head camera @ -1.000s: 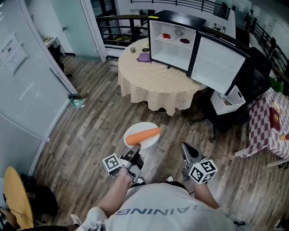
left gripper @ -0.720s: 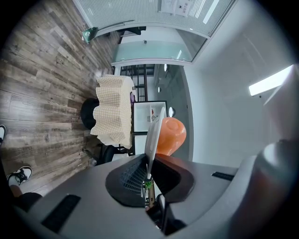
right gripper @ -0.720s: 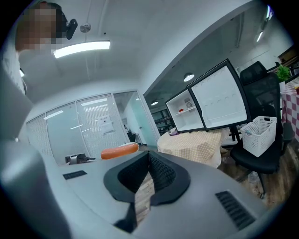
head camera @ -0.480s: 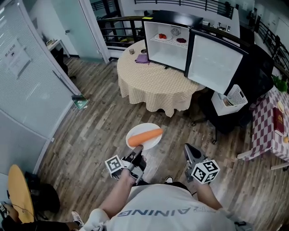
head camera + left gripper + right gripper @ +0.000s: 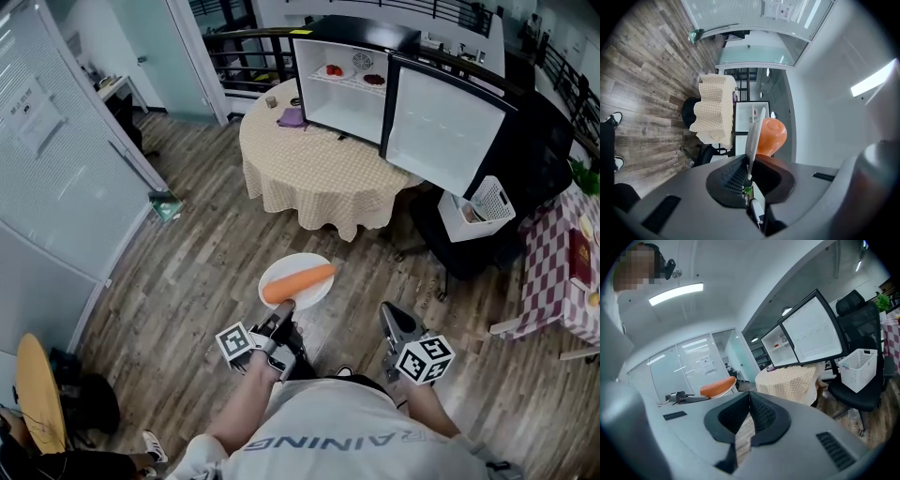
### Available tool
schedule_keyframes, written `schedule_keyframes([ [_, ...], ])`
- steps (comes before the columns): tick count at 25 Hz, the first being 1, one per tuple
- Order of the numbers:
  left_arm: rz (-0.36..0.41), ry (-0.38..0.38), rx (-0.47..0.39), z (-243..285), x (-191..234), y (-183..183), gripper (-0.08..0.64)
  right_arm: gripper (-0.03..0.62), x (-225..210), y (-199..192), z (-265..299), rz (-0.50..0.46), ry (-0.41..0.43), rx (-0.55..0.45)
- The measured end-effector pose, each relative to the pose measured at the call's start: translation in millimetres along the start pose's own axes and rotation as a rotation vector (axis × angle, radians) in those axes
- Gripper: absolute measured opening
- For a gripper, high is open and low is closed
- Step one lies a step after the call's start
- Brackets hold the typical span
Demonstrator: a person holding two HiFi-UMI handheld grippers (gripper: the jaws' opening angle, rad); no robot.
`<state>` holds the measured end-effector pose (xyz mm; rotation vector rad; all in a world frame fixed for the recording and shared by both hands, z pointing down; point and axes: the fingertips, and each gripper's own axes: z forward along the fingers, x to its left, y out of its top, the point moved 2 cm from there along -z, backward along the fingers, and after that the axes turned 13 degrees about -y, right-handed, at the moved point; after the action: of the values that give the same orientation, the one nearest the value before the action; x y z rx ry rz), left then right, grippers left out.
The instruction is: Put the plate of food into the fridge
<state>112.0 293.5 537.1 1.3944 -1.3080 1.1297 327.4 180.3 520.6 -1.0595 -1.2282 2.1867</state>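
Observation:
A white plate (image 5: 291, 264) carrying an orange carrot (image 5: 298, 282) hangs above the wooden floor in front of me. My left gripper (image 5: 284, 307) is shut on the plate's near rim. In the left gripper view the plate (image 5: 755, 129) shows edge-on between the jaws, with the carrot (image 5: 771, 136) beside it. My right gripper (image 5: 390, 313) is shut on nothing, to the right of the plate. The white fridge (image 5: 349, 92) stands open on the round table (image 5: 309, 164) ahead, its door (image 5: 441, 131) swung right. Small items sit on its upper shelf.
A black office chair (image 5: 469, 248) with a white basket (image 5: 486, 204) stands right of the table. A glass partition (image 5: 56, 178) runs along the left. A checked table (image 5: 562, 272) is at the far right. A purple cloth (image 5: 290, 117) lies on the round table.
The plate with the carrot stays held in my left gripper. The table and fridge have shifted slightly left in the head view. Both grippers keep their state.

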Motion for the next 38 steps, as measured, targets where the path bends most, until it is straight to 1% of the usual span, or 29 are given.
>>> schedule_keyframes([
  [5, -0.012, -0.004, -0.011, 15, 5, 14, 0.031, 0.023, 0, 10, 23, -0.006, 0.01, 0.009],
  [11, -0.011, -0.016, -0.004, 44, 12, 46, 0.031, 0.023, 0, 23, 60, -0.016, -0.002, 0.017],
  [17, -0.02, -0.021, 0.017, 77, 17, 89, 0.031, 0.023, 10, 42, 111, -0.034, -0.017, 0.018],
  [21, -0.022, -0.02, 0.026, 93, 20, 124, 0.031, 0.023, 23, 55, 146, -0.038, -0.025, 0.012],
  [28, -0.03, -0.016, 0.064, 117, 25, 183, 0.031, 0.023, 44, 69, 198, -0.04, -0.069, 0.014],
  [31, -0.044, -0.015, 0.078, 124, 26, 203, 0.031, 0.023, 55, 75, 216, -0.036, -0.085, 0.009],
  [35, -0.044, -0.005, 0.106, 127, 27, 224, 0.031, 0.023, 69, 83, 234, -0.005, -0.096, -0.009],
  [38, -0.053, -0.011, 0.105, 133, 31, 237, 0.031, 0.023, 73, 82, 247, -0.022, -0.101, 0.002],
])
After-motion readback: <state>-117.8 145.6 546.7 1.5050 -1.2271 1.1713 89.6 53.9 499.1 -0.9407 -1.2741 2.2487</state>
